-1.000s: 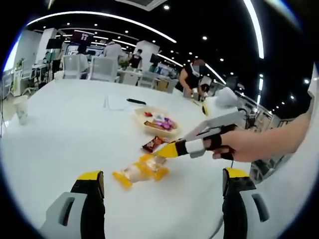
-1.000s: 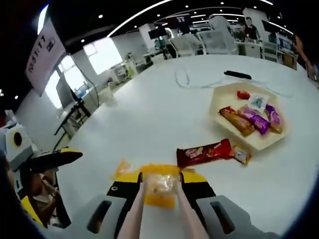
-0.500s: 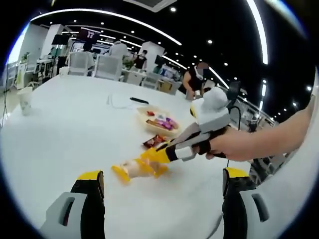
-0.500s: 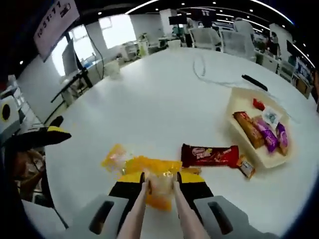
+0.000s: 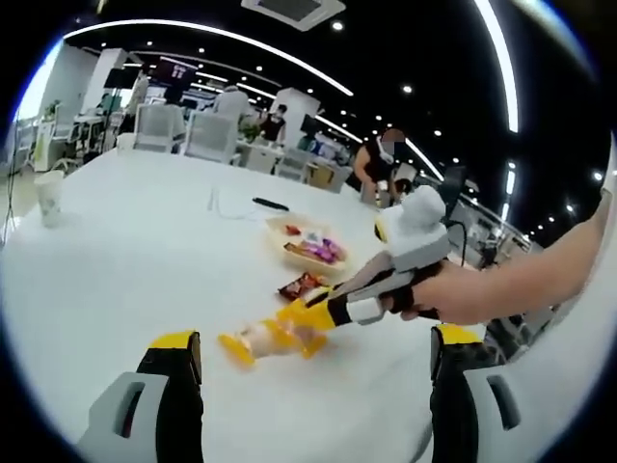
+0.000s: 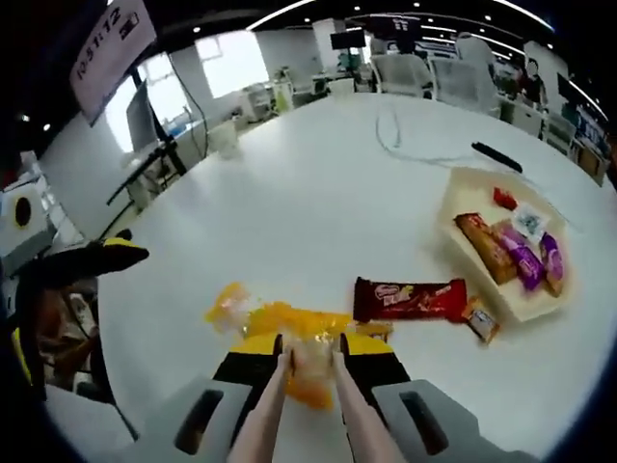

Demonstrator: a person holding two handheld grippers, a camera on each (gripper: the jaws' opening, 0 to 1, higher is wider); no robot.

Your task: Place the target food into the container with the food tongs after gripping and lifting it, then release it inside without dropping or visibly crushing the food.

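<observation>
The yellow snack packet [image 6: 289, 347] is being pinched at its middle between the two food tongs [image 6: 307, 395] that are being clamped together by the right hand-held gripper [image 6: 307, 371], just ahead of its jaws and apparently touching the white counter [image 6: 318, 212]. The left hand-held gripper [image 5: 313, 381] is being held with its jaws wide apart on nothing. For a clean lift, only light pressure should be kept while the packet is being carried past the red chocolate bar [image 6: 410, 299], ahead and to the right, toward the beige tray [image 6: 463, 188] beyond.

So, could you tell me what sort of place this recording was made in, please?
Probably an open-plan office: a big white table, white office chairs around further desks, strip lights on a dark ceiling, and people working behind.
</observation>
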